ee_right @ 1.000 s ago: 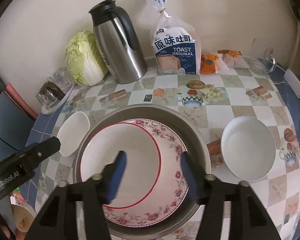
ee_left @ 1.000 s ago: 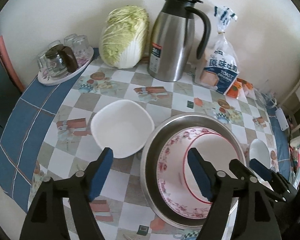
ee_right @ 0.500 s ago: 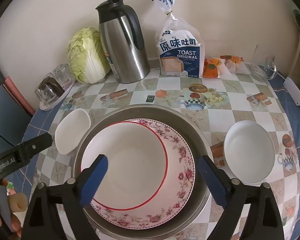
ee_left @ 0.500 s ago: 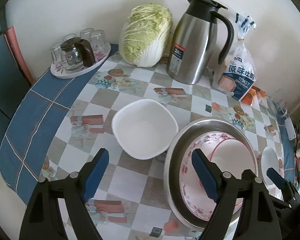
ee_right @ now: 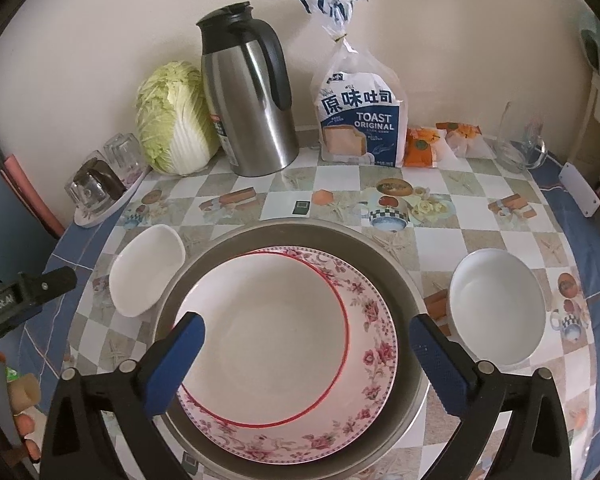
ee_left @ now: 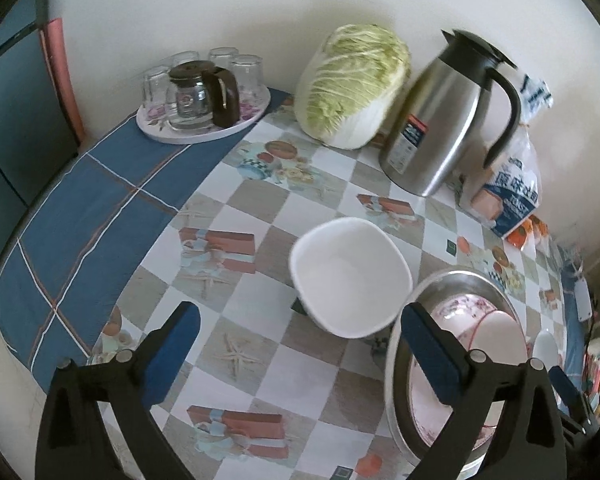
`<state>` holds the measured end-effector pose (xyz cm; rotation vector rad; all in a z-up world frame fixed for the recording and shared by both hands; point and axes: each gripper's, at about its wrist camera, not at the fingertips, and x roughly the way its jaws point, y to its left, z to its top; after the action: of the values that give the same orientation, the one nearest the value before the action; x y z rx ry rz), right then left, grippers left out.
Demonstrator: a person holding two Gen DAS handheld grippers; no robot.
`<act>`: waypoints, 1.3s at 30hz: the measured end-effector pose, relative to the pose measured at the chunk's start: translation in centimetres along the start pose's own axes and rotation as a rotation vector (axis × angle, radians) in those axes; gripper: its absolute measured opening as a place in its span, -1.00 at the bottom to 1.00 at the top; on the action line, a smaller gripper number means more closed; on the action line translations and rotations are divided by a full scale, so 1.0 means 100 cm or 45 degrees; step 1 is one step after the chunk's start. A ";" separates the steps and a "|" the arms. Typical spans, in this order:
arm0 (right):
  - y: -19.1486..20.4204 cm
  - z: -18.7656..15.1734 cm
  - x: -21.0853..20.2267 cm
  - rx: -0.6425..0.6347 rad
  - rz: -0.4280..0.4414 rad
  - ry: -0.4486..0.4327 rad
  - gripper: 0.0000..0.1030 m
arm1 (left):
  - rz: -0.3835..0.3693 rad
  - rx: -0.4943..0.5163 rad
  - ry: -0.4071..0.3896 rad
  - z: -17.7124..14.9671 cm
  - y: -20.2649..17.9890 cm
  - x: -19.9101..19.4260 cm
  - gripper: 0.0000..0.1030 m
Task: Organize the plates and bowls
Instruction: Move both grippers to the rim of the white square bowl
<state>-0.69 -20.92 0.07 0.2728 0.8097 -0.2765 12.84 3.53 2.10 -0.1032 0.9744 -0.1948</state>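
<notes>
Plates [ee_right: 300,344] nested; both grippers' fingers spread.

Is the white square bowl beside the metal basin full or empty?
Empty. The white square bowl stands upright on the table, and its bare white inside is visible down to the bottom; the right wrist view shows nothing in it either.

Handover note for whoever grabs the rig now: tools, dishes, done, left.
Left tool: open, empty, above the tablecloth near the square white bowl.
Right tool: open, empty, over the steel basin.
In the basin: floral plate with the red-rimmed plate on top.
Square bowl sits left of the basin, round white bowl right of it, both on the table.
Done: two plates stacked.
Left: both bowls, probably square one first.
</notes>
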 end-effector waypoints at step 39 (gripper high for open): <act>0.112 0.081 0.024 -0.190 0.055 0.101 1.00 | -0.211 -0.287 0.037 0.007 0.074 0.056 0.95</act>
<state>10.17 -13.56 5.08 0.1616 0.8969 -0.1642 17.39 9.63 -3.33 -0.3889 1.0153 -0.2386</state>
